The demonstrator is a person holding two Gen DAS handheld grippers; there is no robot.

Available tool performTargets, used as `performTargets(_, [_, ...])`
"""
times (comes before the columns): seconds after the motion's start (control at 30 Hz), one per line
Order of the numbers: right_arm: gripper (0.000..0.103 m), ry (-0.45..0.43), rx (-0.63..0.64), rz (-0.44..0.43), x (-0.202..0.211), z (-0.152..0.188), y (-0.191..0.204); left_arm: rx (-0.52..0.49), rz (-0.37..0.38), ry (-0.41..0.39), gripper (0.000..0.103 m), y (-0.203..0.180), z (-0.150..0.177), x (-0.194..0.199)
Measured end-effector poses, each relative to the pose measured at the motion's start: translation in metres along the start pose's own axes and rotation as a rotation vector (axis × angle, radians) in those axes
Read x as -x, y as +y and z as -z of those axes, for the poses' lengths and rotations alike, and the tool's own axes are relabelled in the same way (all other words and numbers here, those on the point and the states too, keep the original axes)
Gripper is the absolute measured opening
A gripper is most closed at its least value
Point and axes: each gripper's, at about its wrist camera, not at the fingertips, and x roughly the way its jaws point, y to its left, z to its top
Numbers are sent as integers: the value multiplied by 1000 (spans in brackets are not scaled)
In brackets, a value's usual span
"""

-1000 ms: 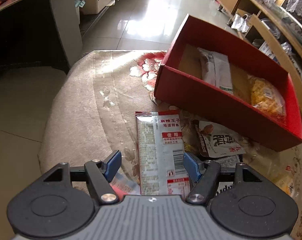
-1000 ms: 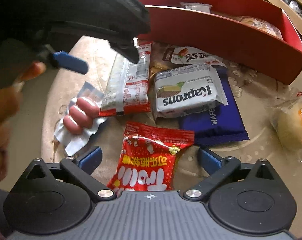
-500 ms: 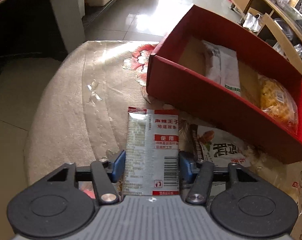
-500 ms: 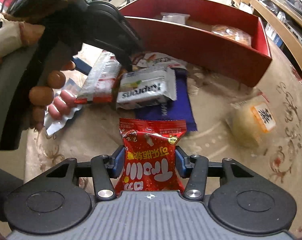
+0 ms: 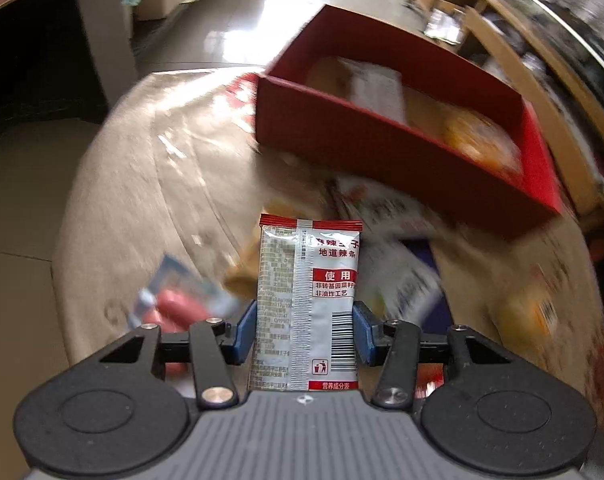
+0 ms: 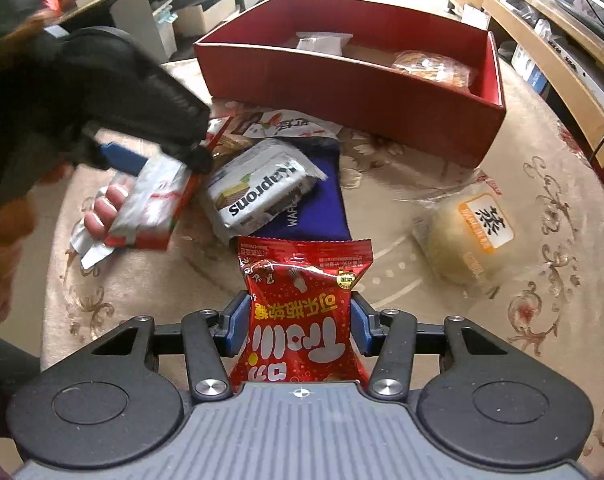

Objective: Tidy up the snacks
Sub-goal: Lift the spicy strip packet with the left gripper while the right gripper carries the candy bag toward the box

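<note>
1. Silver-and-red foil, the spicy-strip sachet (image 5: 308,304) is flat, light and thin; it is clamped across its width low down between the blue pads of the left gripper (image 5: 305,334), whose jaws have just been closing on it, and it stands clear of the cloth-covered table (image 5: 141,184).
2. Crinkly and puffed, the red Trolli gummy bag (image 6: 302,308) looks light, soft and slippery; the right gripper (image 6: 299,330) pinches it at mid-body, jaws closed in on its sides. A grip near the sealed edge would likely crush it less.
3. Loose snacks lie mid-table: a Kaprons wafer pack (image 6: 257,192) on a blue wafer pack (image 6: 318,212), and a steamed cake in clear wrap (image 6: 468,236) toward the right edge.
4. At the far edge sits the red box (image 6: 382,92), already holding two packets.
</note>
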Motion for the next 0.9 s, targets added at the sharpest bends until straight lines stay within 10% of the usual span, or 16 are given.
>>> performTargets(0.3, [59,52,2,68,5,33,-14,-182,9,101,48,-14,78,4])
performTargets(0.73, [77,60,-13,93,-3,43,-24,-274,-73,54,59,-29,91,-6])
performTargets(0.9, [62,57,14,85,1,44,-17,-273,-79,63,59,-29,96,-2])
